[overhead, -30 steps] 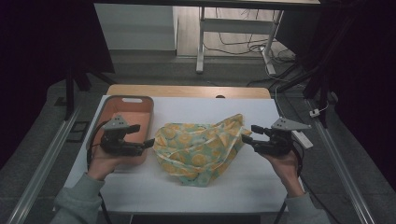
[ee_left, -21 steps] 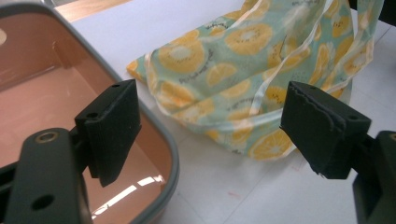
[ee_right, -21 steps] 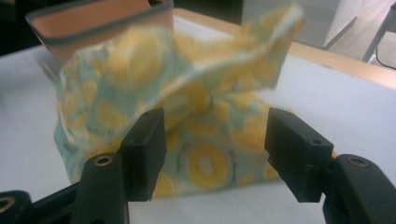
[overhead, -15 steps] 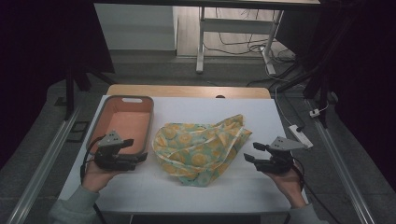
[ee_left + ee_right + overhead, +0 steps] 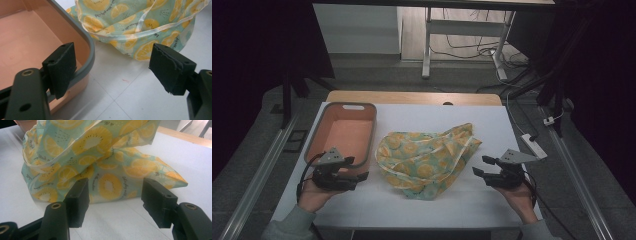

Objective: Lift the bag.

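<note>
- We hold the left tongs (image 5: 354,169) low over the counter (image 5: 512,130), jaws spread wide with nothing between them.
- The right tongs (image 5: 480,167) are likewise wide apart and empty, aimed at the cloth.
- The fruit-print cloth (image 5: 424,160) lies crumpled in a heap between the two tongs, near each but touched by neither; in the right gripper view it (image 5: 100,170) sits just ahead of the jaws, rising in loose folds.
- In the left gripper view, the cloth (image 5: 140,22) lies ahead and toward the right jaw, with a pale trim strip looping across it.
- The orange tray (image 5: 323,131) sits just beyond the left tongs; its grey rim (image 5: 87,47) passes right beside the left jaw, and it holds nothing.
- We judge the work barely begun: the cloth is neither gripped, spread nor folded, so grasping and everything after it remains.
- The counter is white, smooth and bare apart from these things, with a wooden edge at the far side.
- Beyond it the room is dim: a grey floor, a white frame stand (image 5: 428,45), trailing cables, and a power strip (image 5: 533,145) beside the counter's right edge.
</note>
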